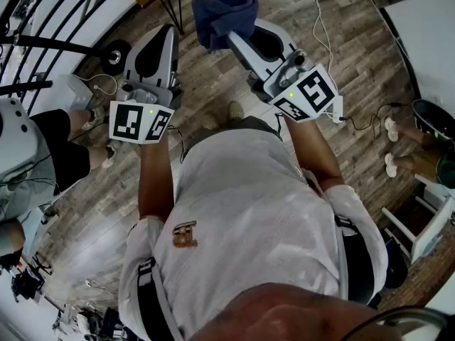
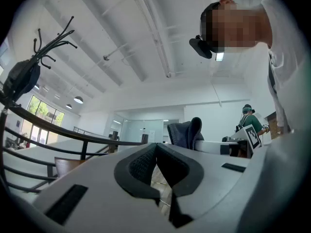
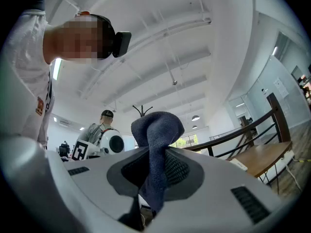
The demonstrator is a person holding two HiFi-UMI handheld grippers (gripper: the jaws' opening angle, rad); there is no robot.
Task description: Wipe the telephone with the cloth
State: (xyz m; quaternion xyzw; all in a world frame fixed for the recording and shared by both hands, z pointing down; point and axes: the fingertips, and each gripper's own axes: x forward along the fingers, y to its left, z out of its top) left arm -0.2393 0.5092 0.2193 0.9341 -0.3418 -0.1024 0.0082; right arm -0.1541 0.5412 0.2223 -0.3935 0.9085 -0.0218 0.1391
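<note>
Left tongs (image 2: 156, 152): shut, pads meeting, nothing between them. Right tongs (image 3: 154, 159): clamped on the dark blue terry cloth (image 3: 156, 125). A wad of it bunches out past the tips and a tail runs back between the pads.

Both are held out in front of the person, side by side and tilted a little above level, with only wood-plank floor (image 1: 213, 98) under them.

Telephone: not in any view, so I can't place it relative to either tongs.

My read: cloth is in hand, wiping not started, so this is the carry/approach step.

Next move needs:
- Find the telephone.
- Tip the right tongs down so the wad leads.
- Clamp firmly enough that the cloth doesn't pull out on the first stroke.
- Open the left tongs if it's to steady the telephone.
</note>
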